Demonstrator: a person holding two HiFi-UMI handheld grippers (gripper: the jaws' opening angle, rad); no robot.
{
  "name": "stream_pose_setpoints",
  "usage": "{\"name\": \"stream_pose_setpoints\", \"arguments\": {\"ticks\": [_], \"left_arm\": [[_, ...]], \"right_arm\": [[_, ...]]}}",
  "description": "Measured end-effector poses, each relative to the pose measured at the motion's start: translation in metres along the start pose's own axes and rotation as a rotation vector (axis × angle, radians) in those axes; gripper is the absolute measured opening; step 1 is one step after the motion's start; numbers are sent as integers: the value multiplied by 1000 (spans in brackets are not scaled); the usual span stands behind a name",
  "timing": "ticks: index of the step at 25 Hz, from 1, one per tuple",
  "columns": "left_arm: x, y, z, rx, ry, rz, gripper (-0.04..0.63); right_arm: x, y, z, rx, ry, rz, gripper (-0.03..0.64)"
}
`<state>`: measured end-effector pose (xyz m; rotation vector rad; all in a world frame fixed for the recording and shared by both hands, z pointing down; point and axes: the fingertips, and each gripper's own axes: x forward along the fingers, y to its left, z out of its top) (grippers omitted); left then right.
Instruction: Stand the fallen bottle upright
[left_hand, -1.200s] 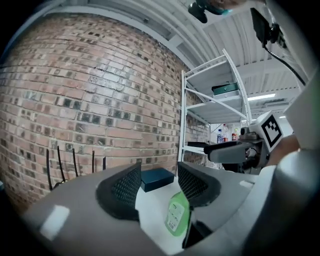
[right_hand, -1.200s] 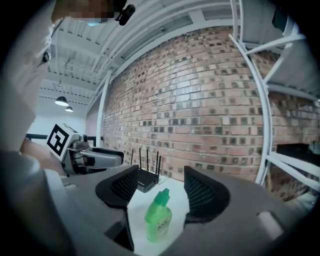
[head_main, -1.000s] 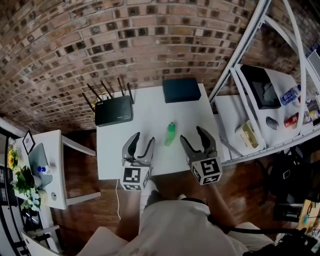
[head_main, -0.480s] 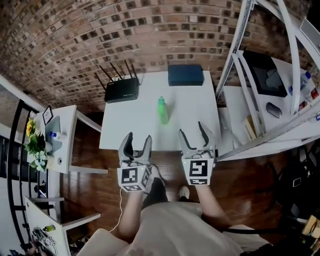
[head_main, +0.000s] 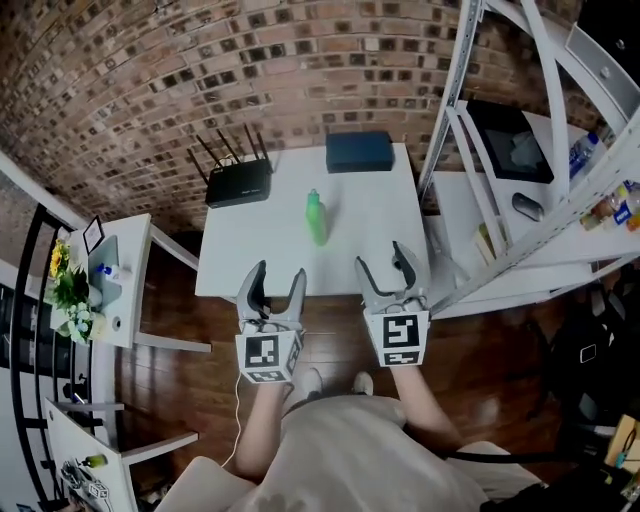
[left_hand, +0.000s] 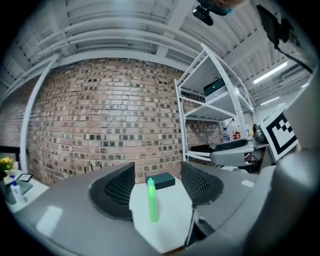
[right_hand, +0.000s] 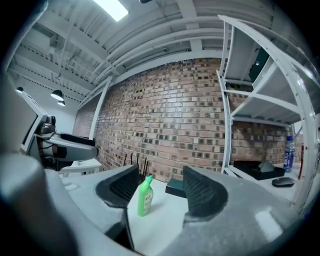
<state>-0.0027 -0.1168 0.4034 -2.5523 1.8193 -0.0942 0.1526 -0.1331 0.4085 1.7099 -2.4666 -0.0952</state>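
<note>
Bottle (head_main: 316, 217) upright on the table (head_main: 240, 255); task looks done.
Your left gripper (head_main: 278, 273), jaws opening, and right gripper (head_main: 382, 259), jaws apart, have both pulled back from the bottle, empty.

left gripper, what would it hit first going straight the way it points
Probably the green bottle, upright on the table dead ahead, though depth is unclear. The left gripper is opening, nothing between its jaws.
</note>
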Motion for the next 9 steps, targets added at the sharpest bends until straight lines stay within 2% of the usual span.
{"name": "stream_pose_setpoints", "arguments": {"ticks": [2,3,6,9], "left_arm": [[0,2,6,-2,-20,-11,280],[-3,5,9,1,-34,-8,242],[-8,19,13,20,-63,-5,235],[-10,32,9,24,-55,-8,235]], "right_arm": [[-3,-6,4,-1,-11,-21,264],[-5,-8,5,-5,-15,-31,264],[-7,-11,-1,-9,3,-71,262],[-1,-12,-13,11,40,-98,262]]}}
